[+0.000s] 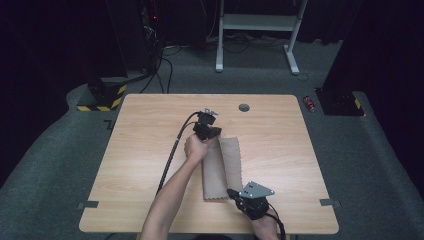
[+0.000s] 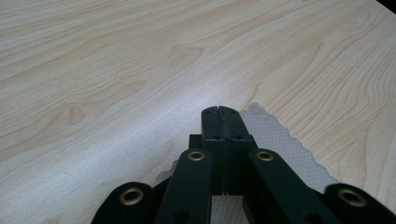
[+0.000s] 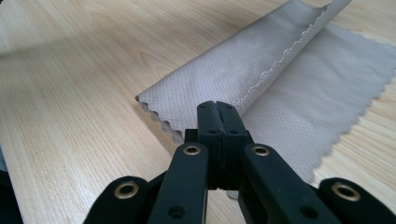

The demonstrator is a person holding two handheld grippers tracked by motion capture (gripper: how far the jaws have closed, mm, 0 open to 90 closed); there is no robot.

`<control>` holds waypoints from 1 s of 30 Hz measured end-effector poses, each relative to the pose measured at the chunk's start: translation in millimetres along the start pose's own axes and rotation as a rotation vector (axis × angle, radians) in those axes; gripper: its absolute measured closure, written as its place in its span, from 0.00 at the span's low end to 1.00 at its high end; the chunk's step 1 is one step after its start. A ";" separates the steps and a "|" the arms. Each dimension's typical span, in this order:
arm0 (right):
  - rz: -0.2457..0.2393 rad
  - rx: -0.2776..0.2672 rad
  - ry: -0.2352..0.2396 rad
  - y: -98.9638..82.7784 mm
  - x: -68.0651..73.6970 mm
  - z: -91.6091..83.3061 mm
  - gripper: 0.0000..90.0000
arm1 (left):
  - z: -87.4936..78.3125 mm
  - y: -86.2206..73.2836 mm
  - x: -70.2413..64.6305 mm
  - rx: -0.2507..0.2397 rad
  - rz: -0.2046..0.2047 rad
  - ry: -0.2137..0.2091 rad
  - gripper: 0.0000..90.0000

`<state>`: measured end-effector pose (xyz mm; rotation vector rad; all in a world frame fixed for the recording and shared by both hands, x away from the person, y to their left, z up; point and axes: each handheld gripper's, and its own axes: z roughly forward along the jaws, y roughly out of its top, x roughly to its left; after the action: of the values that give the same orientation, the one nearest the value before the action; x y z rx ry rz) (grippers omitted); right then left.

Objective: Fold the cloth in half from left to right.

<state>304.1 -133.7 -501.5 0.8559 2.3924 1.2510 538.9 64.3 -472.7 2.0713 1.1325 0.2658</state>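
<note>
I see a thin beige cloth (image 1: 222, 170) with a fine woven grid and scalloped, pinked edges, lying at the centre of the high view on a pale wood-grain table (image 1: 150, 150). Its left part is folded over, so two layers show in the right gripper view (image 3: 261, 79). My left gripper (image 1: 212, 133) sits at the cloth's upper end, jaws pressed together; its own view (image 2: 219, 112) shows cloth beneath them (image 2: 285, 144), though I cannot tell if any fabric is pinched. My right gripper (image 1: 234, 192), at the cloth's lower right corner, also has its jaws together (image 3: 218, 108) over the folded edge, perhaps nipping it. Grey carpet (image 1: 60, 150) surrounds the table, with a white desk frame (image 1: 257, 22) in the dark upper part.
</note>
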 end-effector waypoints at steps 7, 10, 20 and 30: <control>0.005 0.009 -0.015 -4.3 -4.3 -4.7 1.00 | 5.3 3.3 -6.8 -0.006 0.004 -0.017 1.00; 0.012 0.004 -0.020 -5.2 -6.4 -6.6 1.00 | 6.8 4.9 -9.7 -0.011 0.002 -0.019 1.00; 0.020 0.003 -0.039 -8.5 -14.9 -15.9 1.00 | 10.4 8.6 -14.6 -0.006 0.017 -0.025 1.00; 0.031 0.013 -0.045 -14.2 -16.9 -17.8 1.00 | 18.8 15.2 -26.7 0.002 0.049 -0.029 1.00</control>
<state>302.8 -162.0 -503.0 0.9185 2.3636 1.2158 542.3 28.5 -470.9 2.1006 1.0663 0.2578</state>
